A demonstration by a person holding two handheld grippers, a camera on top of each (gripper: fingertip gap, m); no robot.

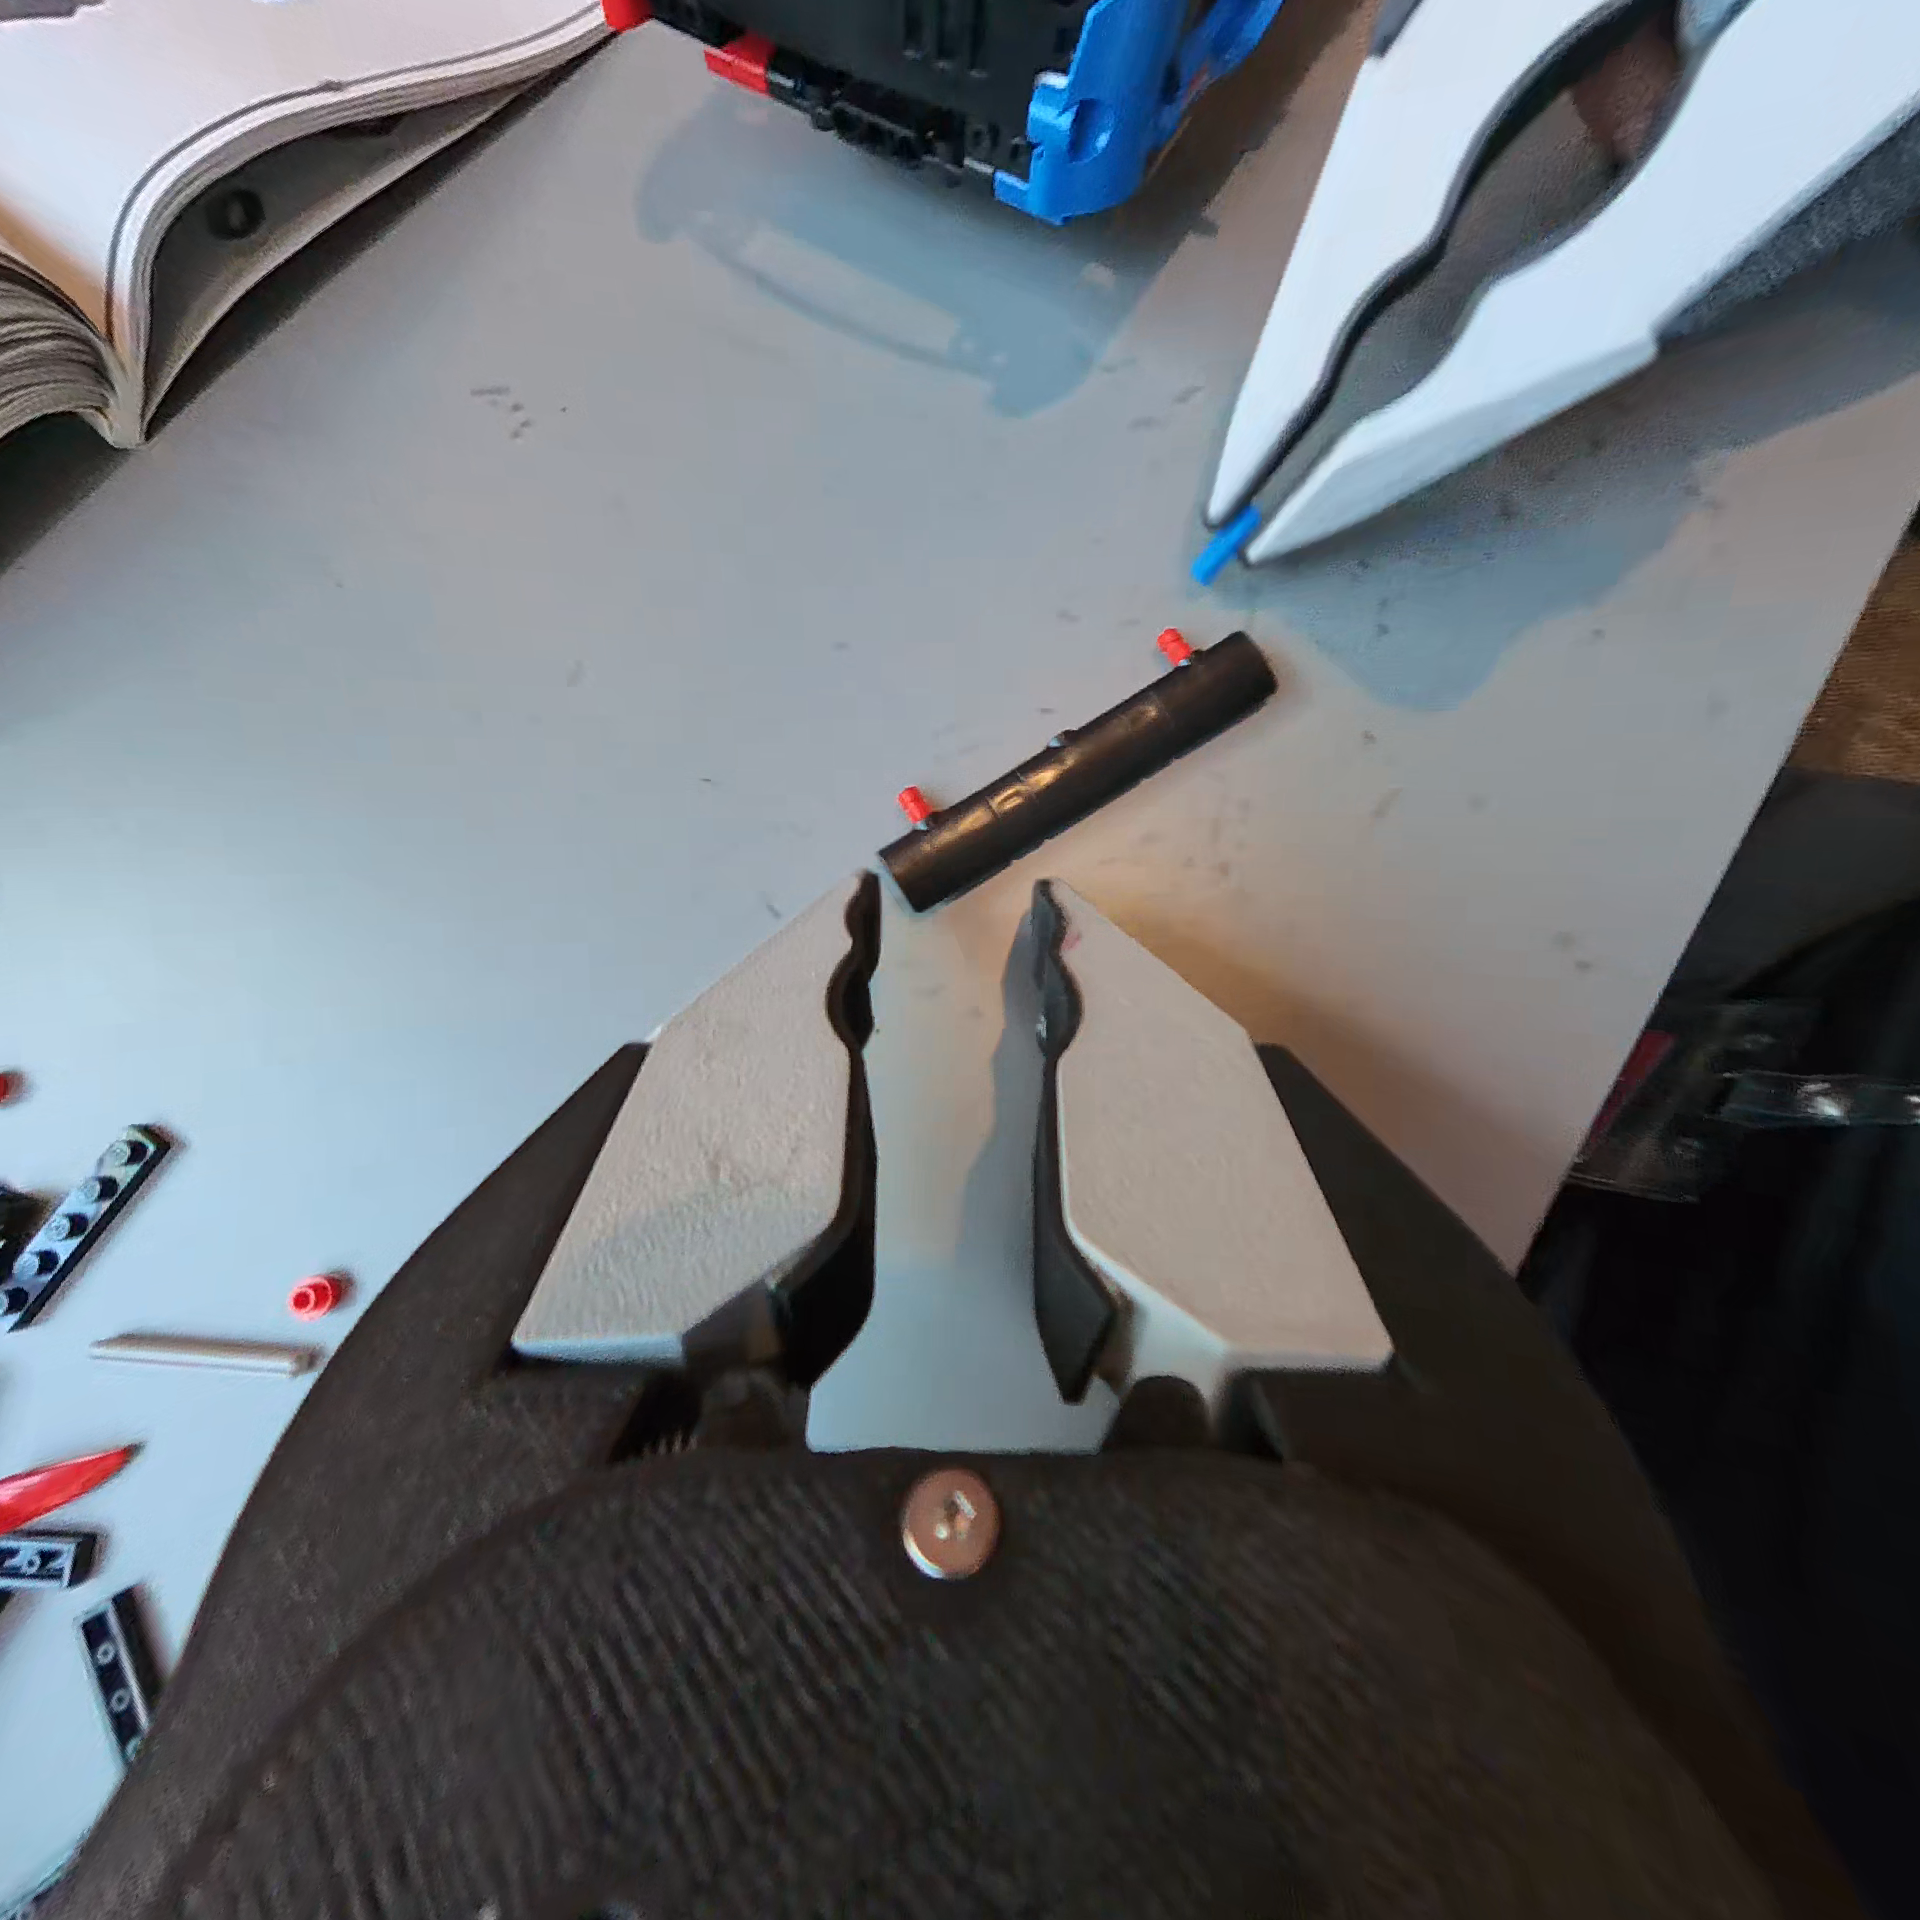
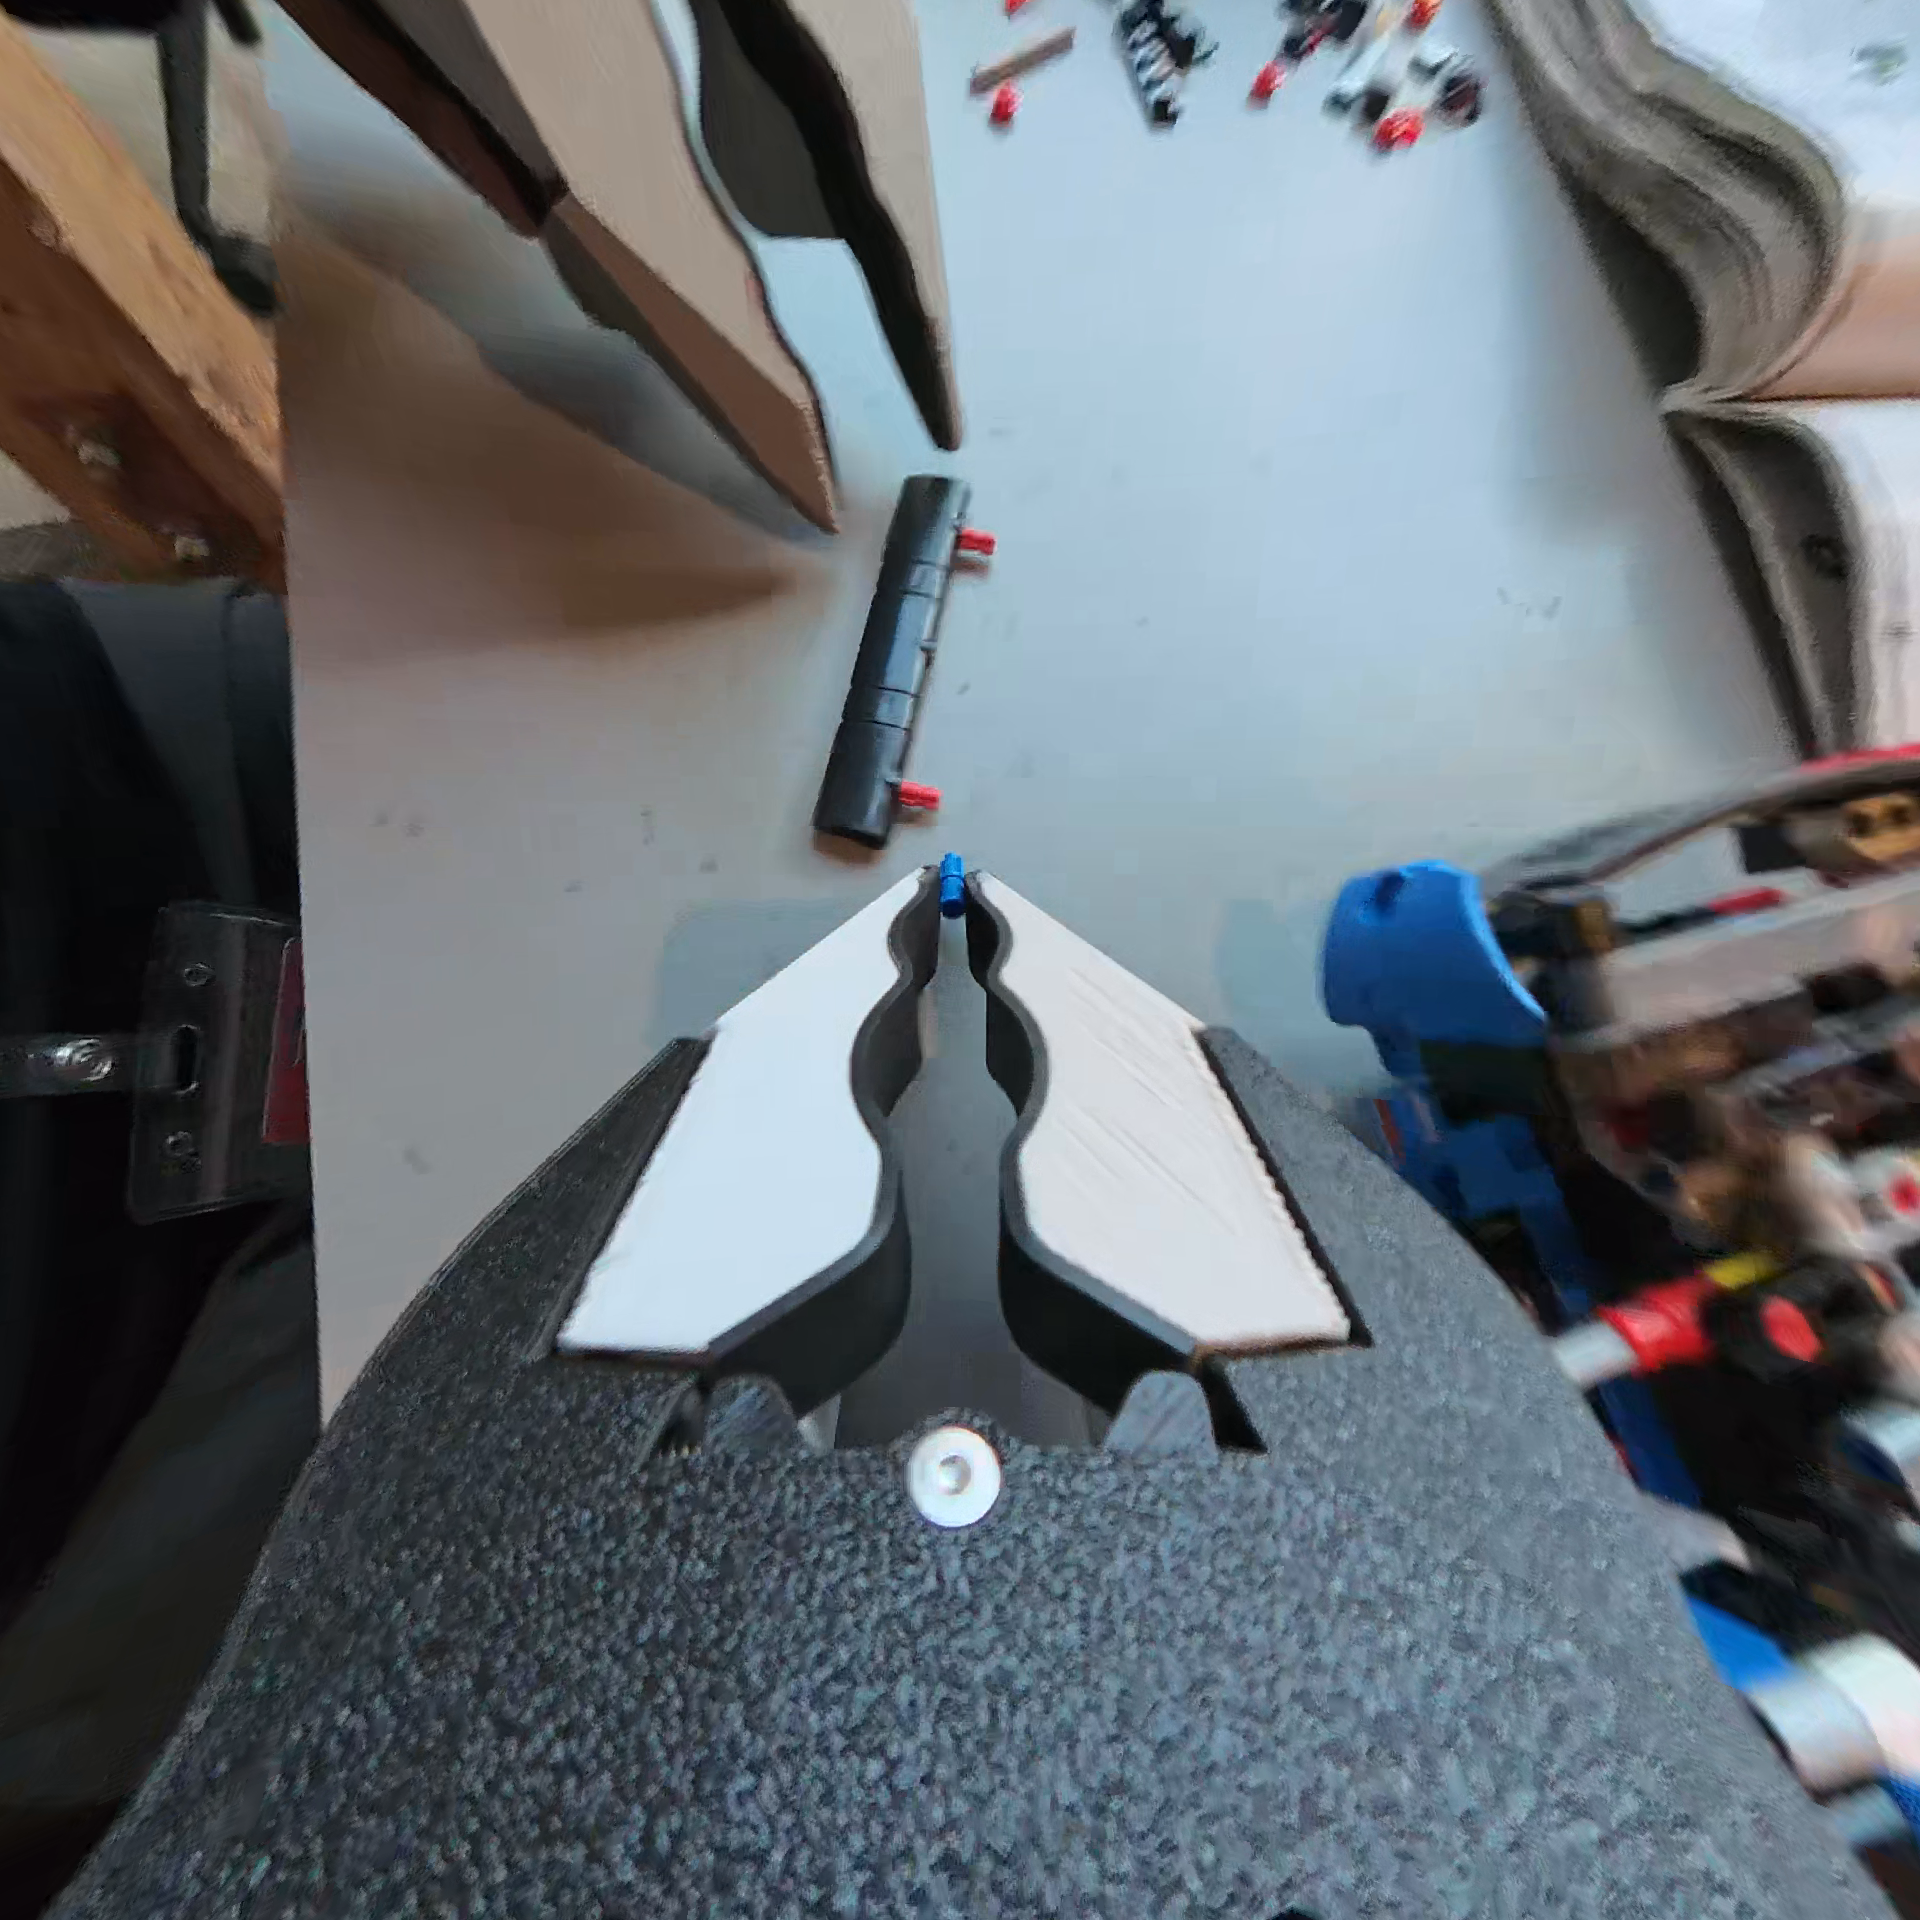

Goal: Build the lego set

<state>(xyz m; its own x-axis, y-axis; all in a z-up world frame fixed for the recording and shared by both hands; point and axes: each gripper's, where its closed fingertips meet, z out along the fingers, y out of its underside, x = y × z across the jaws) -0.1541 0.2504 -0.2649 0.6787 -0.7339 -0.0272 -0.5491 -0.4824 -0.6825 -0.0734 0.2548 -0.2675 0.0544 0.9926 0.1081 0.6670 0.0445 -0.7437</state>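
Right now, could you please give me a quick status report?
Left hand-held gripper open, empty, at black beam. Right hand-held gripper shut on blue pin. Beam flat on table, nothing blocking.

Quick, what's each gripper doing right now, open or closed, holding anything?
Left gripper: open, empty, by the black lego beam with red pins.
Right gripper: closed on a small blue lego pin.

You won't find legible writing here; only small black tiles [image 1: 47, 1558] at the counter's [image 1: 520, 623] left edge bear white markings, too blurred to read.
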